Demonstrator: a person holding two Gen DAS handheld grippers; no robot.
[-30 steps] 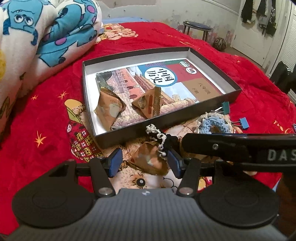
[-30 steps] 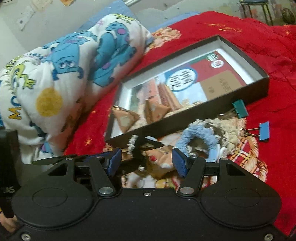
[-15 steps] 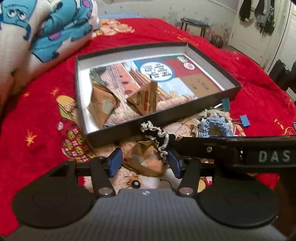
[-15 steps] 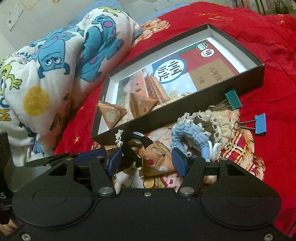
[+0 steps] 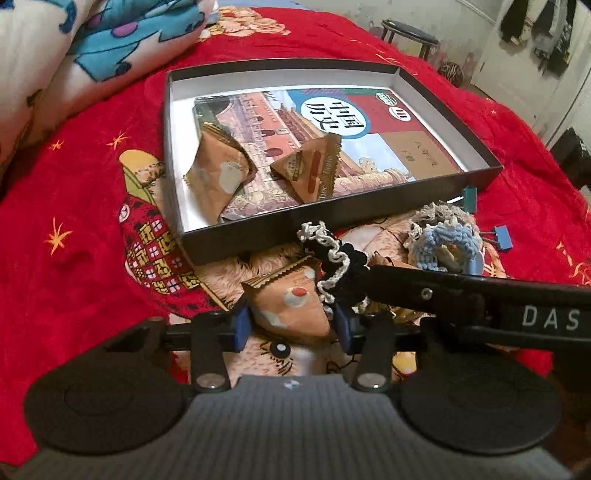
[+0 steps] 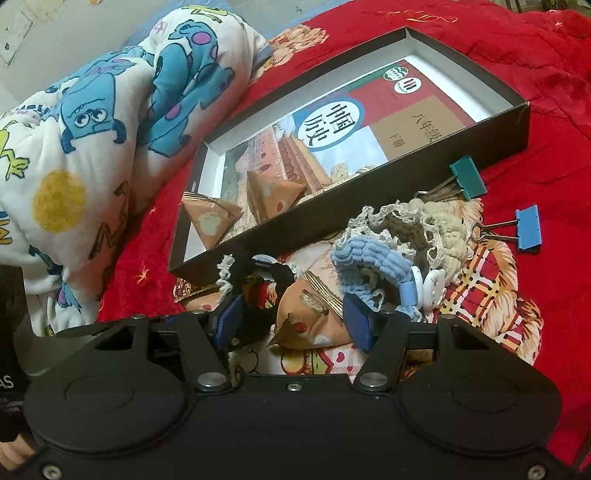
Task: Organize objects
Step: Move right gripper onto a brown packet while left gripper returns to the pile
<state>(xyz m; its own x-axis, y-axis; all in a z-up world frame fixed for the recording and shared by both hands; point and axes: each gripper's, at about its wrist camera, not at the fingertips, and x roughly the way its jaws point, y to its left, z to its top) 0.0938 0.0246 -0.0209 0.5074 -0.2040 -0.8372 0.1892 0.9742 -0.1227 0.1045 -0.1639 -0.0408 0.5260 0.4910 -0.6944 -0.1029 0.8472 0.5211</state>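
Note:
My left gripper is low over the red bedspread, and its jaws are closing on a brown triangular snack packet. Both blue pads touch the packet's sides. A finger of my right gripper reaches in from the right, with a black lace-edged scrunchie bunched at its tip. In the right wrist view my right gripper stands open. Another brown packet and the black scrunchie lie loose between its pads. Just beyond is a black shallow box holding a book and two more packets.
A blue scrunchie and a cream lace one lie right of the packets. Further right are a teal binder clip and a blue one. A rolled cartoon quilt fills the left. A stool stands beyond the bed.
My left gripper's jaws have narrowed from wide apart onto the snack packet, and it has tipped down closer to the bed. My right gripper keeps the same opening.

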